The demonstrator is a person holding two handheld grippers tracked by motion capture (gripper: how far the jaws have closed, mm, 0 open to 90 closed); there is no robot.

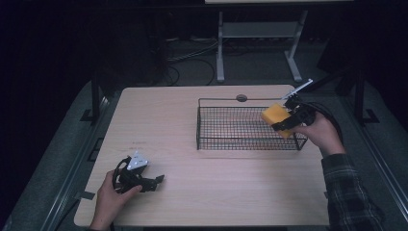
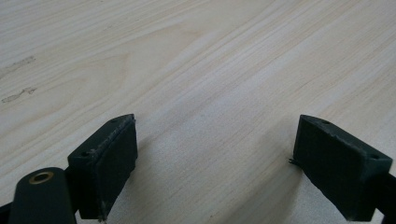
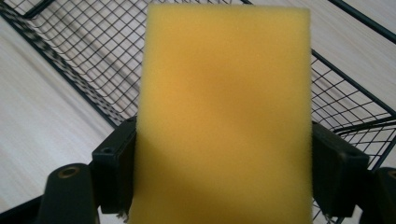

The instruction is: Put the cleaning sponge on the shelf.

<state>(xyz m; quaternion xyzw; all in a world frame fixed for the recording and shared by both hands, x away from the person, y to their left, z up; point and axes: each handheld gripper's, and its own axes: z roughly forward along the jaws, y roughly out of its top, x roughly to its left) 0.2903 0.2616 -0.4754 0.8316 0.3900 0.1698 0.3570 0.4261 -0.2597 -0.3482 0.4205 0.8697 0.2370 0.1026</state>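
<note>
Nearest to me, at the near left part of the wooden table (image 1: 202,192), I saw the left hand (image 1: 108,199) holding the left gripper (image 1: 156,182) low over the bare wood. In the left gripper view its two black jaws stood wide apart, and between them there was only the table surface, so it held nothing. On the near right side, a forearm in a plaid sleeve (image 1: 349,192) reached forward, and the right hand (image 1: 320,132) carried the right gripper (image 1: 285,120) at the right end of the wire basket (image 1: 231,127). This gripper was closed on a yellow sponge (image 1: 275,114); in the right gripper view the sponge (image 3: 224,116) sat between the two jaws, which pressed its left and right sides, and the basket mesh (image 3: 84,56) lay under and behind it. From the high view the sponge was above the right rim of the basket, but I could not tell if it touched the wire. Farther away, beyond the table, a grey stand (image 1: 260,33) stood on the dark floor with some cables (image 1: 192,57) beside it.
</note>
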